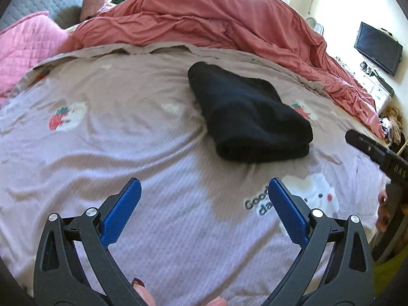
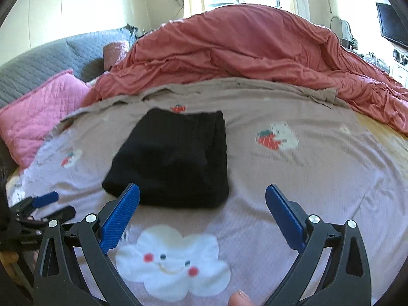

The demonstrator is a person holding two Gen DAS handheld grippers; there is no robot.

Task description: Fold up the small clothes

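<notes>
Open left tongs (image 1: 204, 191), "Good da" on bedsheet (image 1: 257, 204), folded black garment (image 1: 244, 117)

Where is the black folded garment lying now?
The black folded garment lies on the printed bedsheet, in front of the red duvet, ahead of both open hand-held grippers.

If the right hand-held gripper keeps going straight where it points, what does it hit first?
Probably the near edge of the folded black garment, though the right hand-held gripper is angled down, so it may meet the bedsheet first.

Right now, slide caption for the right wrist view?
Open right claw above folded black garment on cartoon-print bedsheet.
</notes>
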